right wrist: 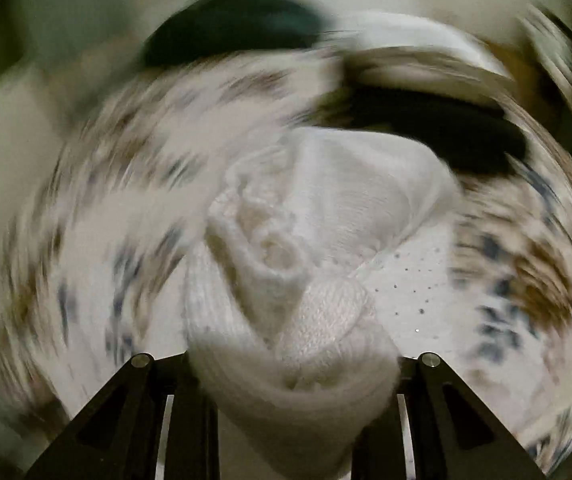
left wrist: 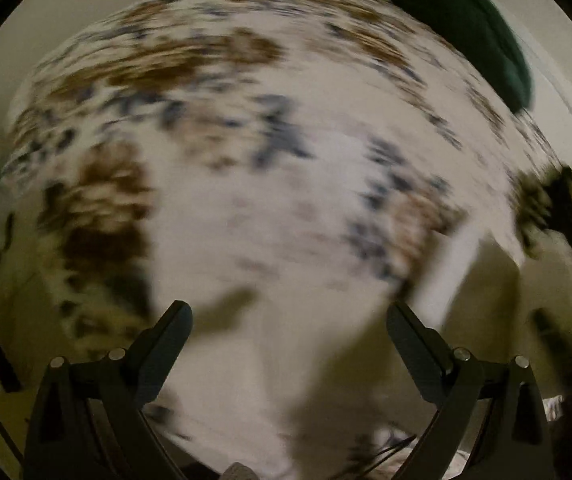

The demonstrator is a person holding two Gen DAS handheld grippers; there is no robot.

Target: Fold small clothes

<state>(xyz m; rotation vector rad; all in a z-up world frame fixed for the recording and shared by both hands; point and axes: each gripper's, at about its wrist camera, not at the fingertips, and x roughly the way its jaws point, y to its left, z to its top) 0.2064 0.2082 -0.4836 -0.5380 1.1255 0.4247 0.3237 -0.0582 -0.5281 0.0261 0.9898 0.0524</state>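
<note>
Between the fingers of my right gripper sits a bunched white knit garment, clamped there and hanging in front of the floral bedspread; a dark green cloth and a black item lie beyond, both blurred. My left gripper is spread wide and holds nothing, above the same bedspread, with the green cloth at its far edge.

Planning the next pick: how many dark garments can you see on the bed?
2, though blur may hide more. A dark green garment lies at the far edge of the patterned bedspread; a black garment lies just beyond the white knit garment in the right gripper's jaws.
</note>
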